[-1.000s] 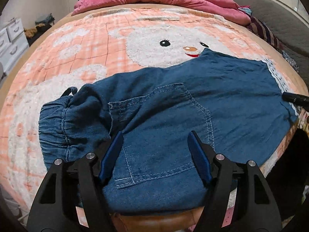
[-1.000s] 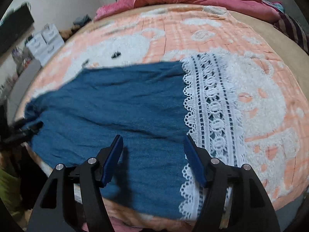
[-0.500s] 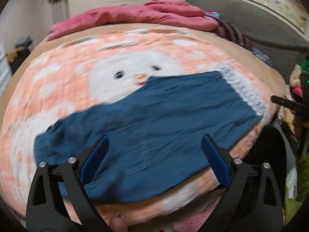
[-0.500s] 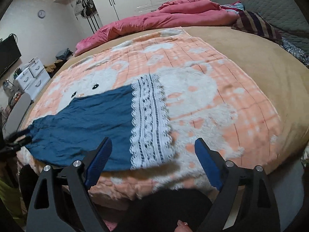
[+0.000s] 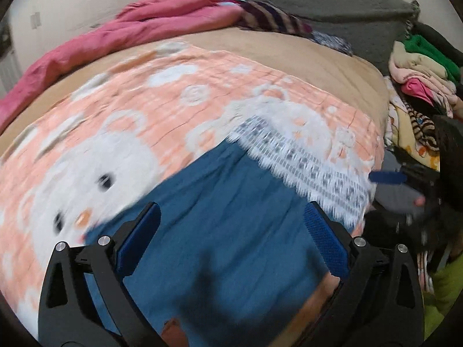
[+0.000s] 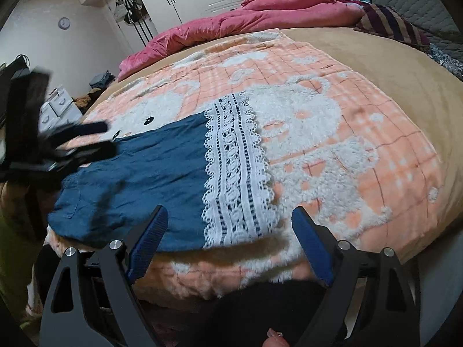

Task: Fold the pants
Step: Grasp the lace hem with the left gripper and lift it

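We see the pants (image 6: 139, 179) flat on the blanket (image 6: 332, 133) near its front edge, their waist end hidden by our blurry left gripper (image 5: 231, 234), and both it and our right gripper (image 6: 230, 234) spread wide, holding nothing.

no readable text, labels or brands, wall clock (image 6: 64, 23) numerals too small to read

Motion blur smears the pants (image 5: 220, 231) in the left wrist view, and the left gripper (image 6: 69, 144) at the right view's left edge.

Both wrist views look low across the bed, sharing the pants (image 5: 231, 231)
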